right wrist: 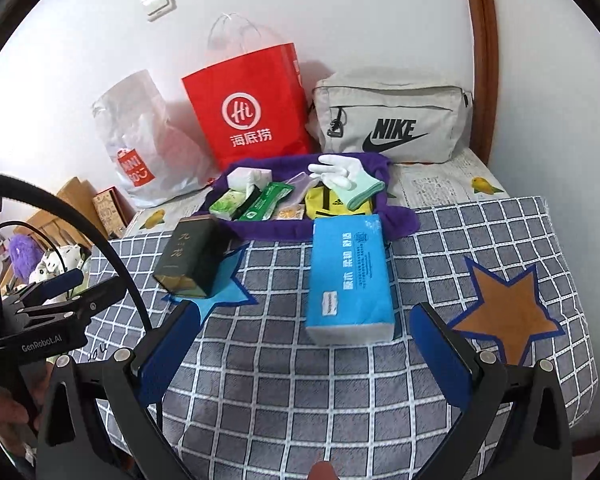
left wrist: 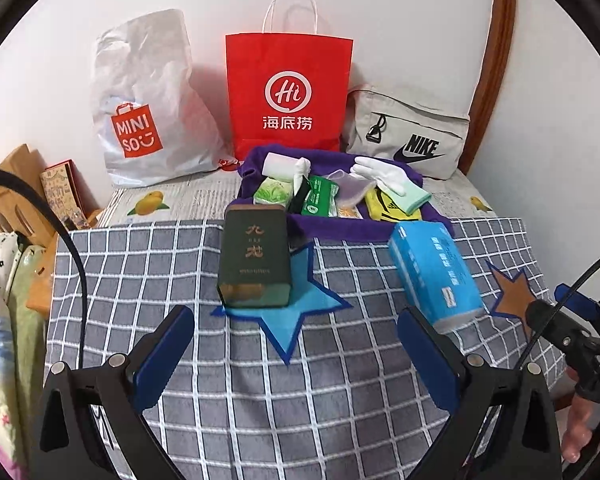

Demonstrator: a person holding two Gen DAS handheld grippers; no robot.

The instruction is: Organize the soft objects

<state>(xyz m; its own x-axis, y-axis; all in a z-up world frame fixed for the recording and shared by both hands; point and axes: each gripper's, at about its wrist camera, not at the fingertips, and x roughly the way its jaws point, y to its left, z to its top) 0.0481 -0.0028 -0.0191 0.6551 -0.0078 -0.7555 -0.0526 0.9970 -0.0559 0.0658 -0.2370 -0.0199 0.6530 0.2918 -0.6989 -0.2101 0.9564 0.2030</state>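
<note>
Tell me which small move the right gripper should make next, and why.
Probably ease the right gripper forward around the blue tissue pack. The gripper is open and empty, and the pack lies straight ahead of it on the checked cloth, apart from the dark green box.

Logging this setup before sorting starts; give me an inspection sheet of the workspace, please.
Surface: grey checked cloth with star patches, over a fruit-print sheet.
Job's things: blue tissue pack lying flat; purple cloth tray holding a white glove, yellow garment, green packets.
Clutter: dark green tin on the blue star.
Grippers: left gripper and right gripper open, fingers empty.
Cables: black cable at left.
Surroundings: white plastic bag, red paper bag, grey Nike pouch against the wall.
</note>
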